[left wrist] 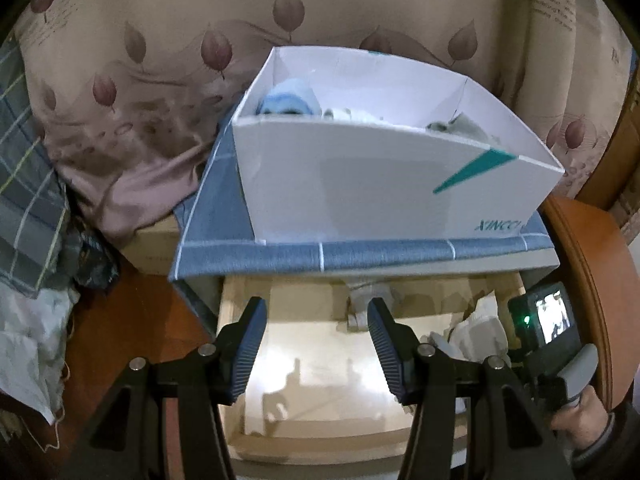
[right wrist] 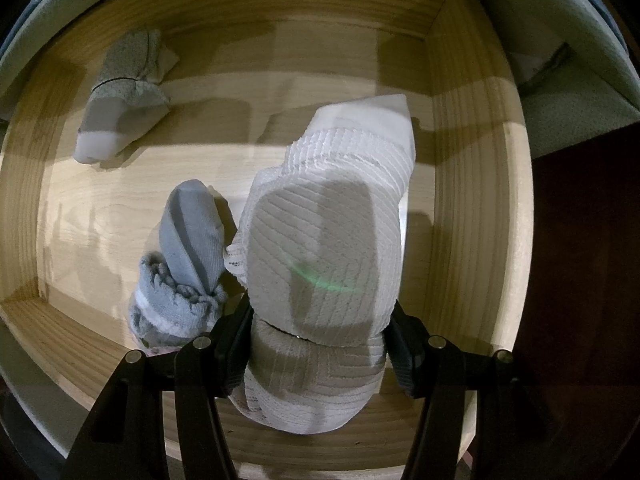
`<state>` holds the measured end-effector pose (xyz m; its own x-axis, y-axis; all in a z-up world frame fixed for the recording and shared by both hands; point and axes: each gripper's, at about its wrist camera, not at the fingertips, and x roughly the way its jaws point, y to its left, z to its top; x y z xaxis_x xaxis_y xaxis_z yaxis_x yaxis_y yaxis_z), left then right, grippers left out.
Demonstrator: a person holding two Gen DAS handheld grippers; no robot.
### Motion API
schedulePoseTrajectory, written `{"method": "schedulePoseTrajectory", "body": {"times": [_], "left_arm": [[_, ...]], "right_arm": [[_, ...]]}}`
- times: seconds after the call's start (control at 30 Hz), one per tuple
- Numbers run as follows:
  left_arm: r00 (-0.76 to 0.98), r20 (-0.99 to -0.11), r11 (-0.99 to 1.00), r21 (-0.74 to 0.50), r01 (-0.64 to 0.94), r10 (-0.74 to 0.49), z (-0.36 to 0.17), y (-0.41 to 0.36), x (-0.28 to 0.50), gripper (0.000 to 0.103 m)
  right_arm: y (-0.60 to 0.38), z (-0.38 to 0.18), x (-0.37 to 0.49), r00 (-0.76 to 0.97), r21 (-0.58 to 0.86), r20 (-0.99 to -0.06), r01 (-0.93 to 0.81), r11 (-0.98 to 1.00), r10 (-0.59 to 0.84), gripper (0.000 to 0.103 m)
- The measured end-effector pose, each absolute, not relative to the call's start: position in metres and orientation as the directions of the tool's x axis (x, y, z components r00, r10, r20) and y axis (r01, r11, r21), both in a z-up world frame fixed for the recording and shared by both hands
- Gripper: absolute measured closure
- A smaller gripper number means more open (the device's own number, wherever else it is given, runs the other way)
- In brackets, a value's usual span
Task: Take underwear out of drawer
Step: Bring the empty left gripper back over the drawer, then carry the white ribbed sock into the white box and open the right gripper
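Now the right hand-held gripper (right wrist: 318,354), squeezing the rolled white ribbed underwear (right wrist: 324,256), should lift straight up from the wooden drawer (right wrist: 460,184), while the left hand-held gripper (left wrist: 318,346) waits wide open.

Right gripper (right wrist: 318,344) inside the wooden drawer (right wrist: 460,168), jaws closed around a rolled white ribbed bundle (right wrist: 324,248), pads pressing both its sides. Rolled grey bundle (right wrist: 184,264) touching the white one on its left. Third grey-white bundle (right wrist: 124,96) lies well apart, at the drawer's far left. Green light streak across the white bundle.
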<state>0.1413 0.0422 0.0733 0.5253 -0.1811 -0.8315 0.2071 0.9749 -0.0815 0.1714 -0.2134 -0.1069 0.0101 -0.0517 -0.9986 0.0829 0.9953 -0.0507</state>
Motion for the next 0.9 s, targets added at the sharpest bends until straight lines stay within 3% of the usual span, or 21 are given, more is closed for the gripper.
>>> {"method": "schedulePoseTrajectory", "body": {"times": [0.47,0.77,0.9], "left_arm": [[0.465,-0.864,0.975,-0.115,0.190,-0.193,0.028,0.038,0.111,0.049],[0.428,-0.882,0.977,-0.139,0.161,-0.196,0.005,0.040,0.100,0.049],[0.419,-0.891,0.980,-0.117,0.163,-0.176,-0.003,0.041,0.097,0.049]], "right_arm": [[-0.217,-0.100,0.163,0.068,-0.013,-0.997,0.108,0.994,-0.020,0.052],[-0.209,-0.072,0.149,0.207,-0.062,-0.975,0.072,0.995,-0.075,0.052],[-0.206,-0.058,0.152,0.168,-0.035,-0.985,0.033,0.999,-0.040,0.052]]}}
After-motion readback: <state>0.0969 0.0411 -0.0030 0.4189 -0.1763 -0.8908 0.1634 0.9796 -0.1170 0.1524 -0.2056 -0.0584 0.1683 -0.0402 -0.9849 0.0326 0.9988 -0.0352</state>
